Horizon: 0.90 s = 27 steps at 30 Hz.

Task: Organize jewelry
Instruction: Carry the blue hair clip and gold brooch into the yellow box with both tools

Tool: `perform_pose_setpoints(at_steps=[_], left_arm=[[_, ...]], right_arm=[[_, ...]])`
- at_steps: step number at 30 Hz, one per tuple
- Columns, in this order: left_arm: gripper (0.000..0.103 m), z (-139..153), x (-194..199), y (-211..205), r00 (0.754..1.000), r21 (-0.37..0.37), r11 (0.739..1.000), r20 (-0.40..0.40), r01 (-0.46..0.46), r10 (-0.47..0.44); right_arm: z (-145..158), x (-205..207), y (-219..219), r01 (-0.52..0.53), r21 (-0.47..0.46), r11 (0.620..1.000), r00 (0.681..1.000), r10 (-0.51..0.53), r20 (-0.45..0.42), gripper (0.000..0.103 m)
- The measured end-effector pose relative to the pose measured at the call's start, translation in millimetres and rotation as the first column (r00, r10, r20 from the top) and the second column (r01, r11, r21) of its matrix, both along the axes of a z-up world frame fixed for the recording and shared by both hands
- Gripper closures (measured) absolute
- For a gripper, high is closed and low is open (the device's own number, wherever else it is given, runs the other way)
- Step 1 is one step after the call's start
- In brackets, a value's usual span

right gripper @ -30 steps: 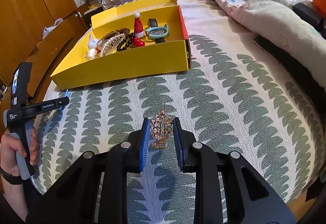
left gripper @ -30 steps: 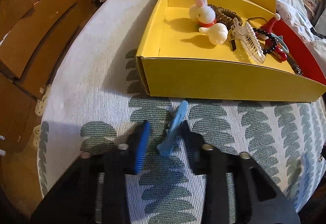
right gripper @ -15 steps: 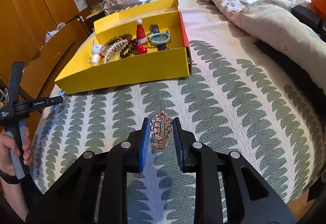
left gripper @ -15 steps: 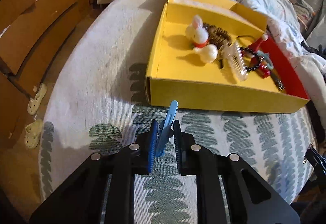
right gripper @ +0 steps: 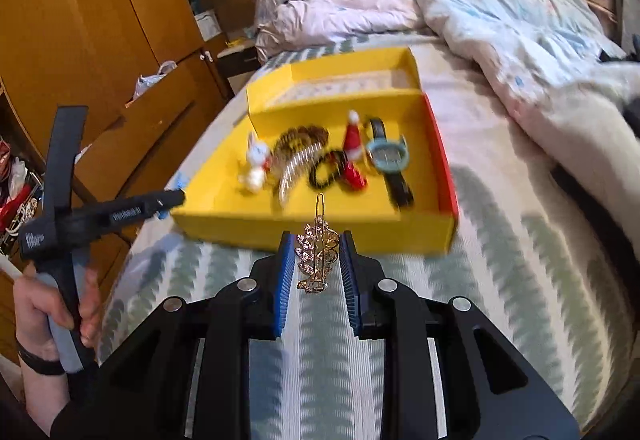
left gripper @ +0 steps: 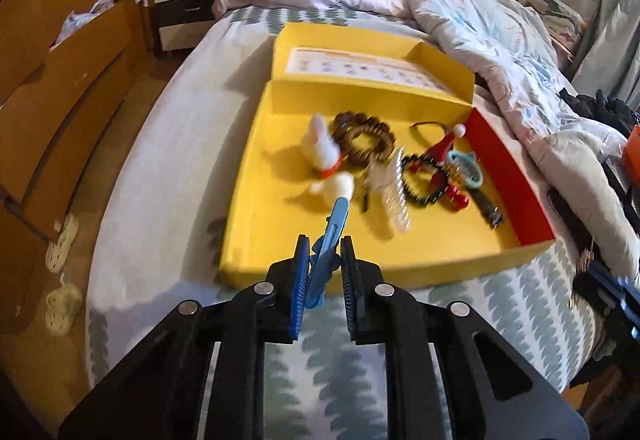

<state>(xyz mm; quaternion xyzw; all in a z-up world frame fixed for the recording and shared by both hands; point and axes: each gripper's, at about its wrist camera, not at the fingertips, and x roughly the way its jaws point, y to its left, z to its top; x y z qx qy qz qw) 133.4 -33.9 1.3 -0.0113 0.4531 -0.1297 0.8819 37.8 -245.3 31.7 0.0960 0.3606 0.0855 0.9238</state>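
On the bed [right gripper: 500, 260], with its leaf-patterned cover, sat a yellow box [left gripper: 360, 264], and everything else lay in relation to it. Just short of the box's near wall, the left gripper [left gripper: 324, 264] hung above the cover with its fingers [left gripper: 300, 280] pinching a blue hair clip [left gripper: 330, 240], whose free end tilted forward over the wall into the box. In front of the same near wall, towards the red-lined side, the right gripper [right gripper: 317, 260] held a gold leaf-shaped hair clip [right gripper: 317, 252] upright between its fingers [right gripper: 285, 272]; the pads sat close on either side of it, pinching it.

Inside the box lay a white bunny charm [left gripper: 322, 152], a brown beaded bracelet [left gripper: 364, 132], a clear claw clip [left gripper: 394, 196], a black beaded bracelet [left gripper: 424, 180], a red Santa-hat clip [right gripper: 353, 140] and a light-blue watch [right gripper: 387, 156]. They clustered towards the middle and the red-lined side, some touching or overlapping, though motion blur hid the details. From the right wrist view, the left hand [right gripper: 52, 304] gripped its tool's handle beyond the box's left corner.
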Motion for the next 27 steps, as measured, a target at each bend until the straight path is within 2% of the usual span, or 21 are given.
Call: perform_pose_setpoints(at_steps=[4,8,11,20,27], left_arm=[[0.087,3.7,28.2,-15.4,0.999,-0.015,0.999,-0.013,0.030,-0.030],[0.087,-0.4,57.5,-27.3,0.999,-0.028,0.999,-0.031,0.037,-0.038],[0.087,-8.4,80.2,-39.1,0.997,-0.040,0.998,-0.051,0.052,-0.054],[0.087,-39.6,121.0,-61.9,0.991,-0.031,0.995,-0.095,0.095,-0.098],[0.087,-56.2,125.7,-59.3,0.988,-0.027,0.996,-0.128,0.088,-0.090]], right_arm=[[7.3,49.7,-4.2,-0.006,-0.017,1.000,1.000,0.006,-0.002,0.079],[-9.3,106.9,-14.0,0.007,0.002,1.000,0.998,-0.007,-0.066,0.079],[-24.1,133.2,-21.2,0.017,-0.009,1.000,0.994,-0.018,-0.106,0.079],[-66.2,168.3,-30.9,0.016,-0.049,0.999,0.975,-0.027,-0.219,0.079],[-77.8,173.7,-38.0,0.041,-0.068,0.997,0.966,-0.057,-0.251,0.079]])
